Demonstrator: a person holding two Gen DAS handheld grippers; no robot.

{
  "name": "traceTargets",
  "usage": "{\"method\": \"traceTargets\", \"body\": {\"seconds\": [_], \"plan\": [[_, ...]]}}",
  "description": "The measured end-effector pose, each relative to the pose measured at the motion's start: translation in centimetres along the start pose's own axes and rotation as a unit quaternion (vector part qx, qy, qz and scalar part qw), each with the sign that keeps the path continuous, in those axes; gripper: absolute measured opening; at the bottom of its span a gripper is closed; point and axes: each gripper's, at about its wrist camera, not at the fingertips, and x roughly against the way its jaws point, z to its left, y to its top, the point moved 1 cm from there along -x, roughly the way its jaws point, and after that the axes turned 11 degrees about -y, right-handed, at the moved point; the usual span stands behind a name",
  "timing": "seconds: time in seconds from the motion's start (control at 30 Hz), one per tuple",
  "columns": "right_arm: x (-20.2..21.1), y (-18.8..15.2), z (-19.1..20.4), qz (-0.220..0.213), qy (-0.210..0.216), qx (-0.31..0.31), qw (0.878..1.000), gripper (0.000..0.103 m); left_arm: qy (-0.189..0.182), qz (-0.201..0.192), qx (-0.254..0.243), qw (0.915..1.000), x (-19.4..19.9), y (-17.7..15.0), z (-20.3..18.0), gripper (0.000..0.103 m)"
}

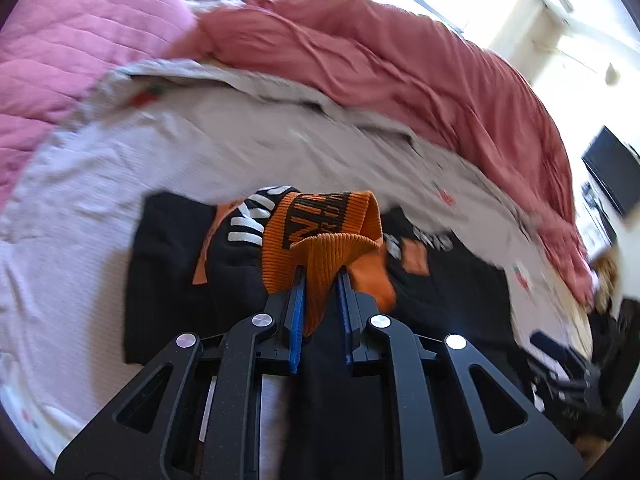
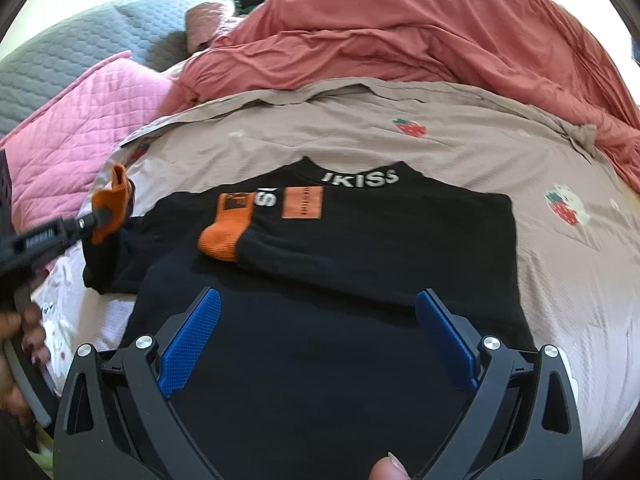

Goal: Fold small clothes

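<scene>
Much of the left wrist view was smeared with motion blur, and the lettering on the orange ribbed cuff could not be read. The left tongs were closed narrow on that cuff, which bunched up over the blue pads and hid their tips. In the right wrist view the same tongs showed only as a blurred black bar at the left edge, with the cuff at its end and a hand on the handle cut off by the frame.

The black sweatshirt lay flat on the bed, in the near middle of a beige sheet printed with strawberries. Its near hem was hidden behind the right tongs, which stood wide apart over the black fabric, gripping nothing; their blue pads had a fine dotted texture. The other sleeve lay folded across the chest, its orange ribbed cuff resting beside an orange rectangular patch. White letters at the collar read partly as "KISS". A fingertip was cut off at the bottom edge.

Farther back lay a crumpled salmon duvet, with a pink quilted cover and a grey quilted one to the left.
</scene>
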Motion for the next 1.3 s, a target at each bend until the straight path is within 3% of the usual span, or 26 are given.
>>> {"method": "traceTargets", "body": {"seconds": [0.33,0.43,0.5,0.57,0.63,0.73,0.83,0.9,0.97,1.1,1.27,1.3], "plan": [[-0.5,0.1,-1.5,0.006,-0.014,-0.017,1.0,0.097,-0.036,0.097,-0.035,0.994,-5.3,-3.7,-3.3,0.008],[-0.7,0.0,-1.6,0.008,-0.017,-0.02,1.0,0.097,-0.059,0.124,-0.028,0.9901,-5.9,-4.1,-3.3,0.016],[-0.7,0.0,-1.7,0.01,-0.017,-0.023,1.0,0.097,-0.095,0.136,-0.018,0.986,-5.9,-4.3,-3.6,0.018],[-0.9,0.0,-1.8,0.013,-0.014,-0.026,0.999,0.097,-0.102,0.135,-0.027,0.9852,-5.7,-4.3,-4.4,0.024],[-1.2,0.0,-1.4,0.019,-0.005,-0.029,0.999,0.097,-0.094,0.113,-0.05,0.9879,-4.5,-3.7,-4.9,0.025],[-1.8,0.0,0.1,0.031,0.017,-0.027,0.999,0.097,-0.078,0.07,-0.037,0.9938,-2.7,-2.3,-3.7,0.025],[-3.0,0.1,2.6,0.053,0.056,-0.026,0.997,0.097,-0.015,0.041,-0.009,0.999,-1.7,-1.1,-1.0,0.028],[-3.9,0.1,4.4,0.072,0.086,-0.029,0.993,0.097,0.038,0.028,0.002,0.9989,-1.1,-0.7,0.8,0.029],[-4.9,0.2,6.3,0.093,0.114,-0.035,0.989,0.097,0.066,0.015,0.025,0.9974,-0.4,-0.2,2.6,0.035],[-6.8,0.5,8.9,0.114,0.131,-0.044,0.984,0.097,0.078,-0.001,0.063,0.9949,0.4,0.6,4.9,0.038],[-9.2,0.4,10.1,0.134,0.135,-0.076,0.979,0.097,0.077,-0.001,0.071,0.9945,0.2,0.8,5.3,0.038],[-9.4,0.4,10.1,0.131,0.14,-0.081,0.978,0.091,0.077,-0.003,0.07,0.9946,0.3,0.8,5.2,0.038]]}}
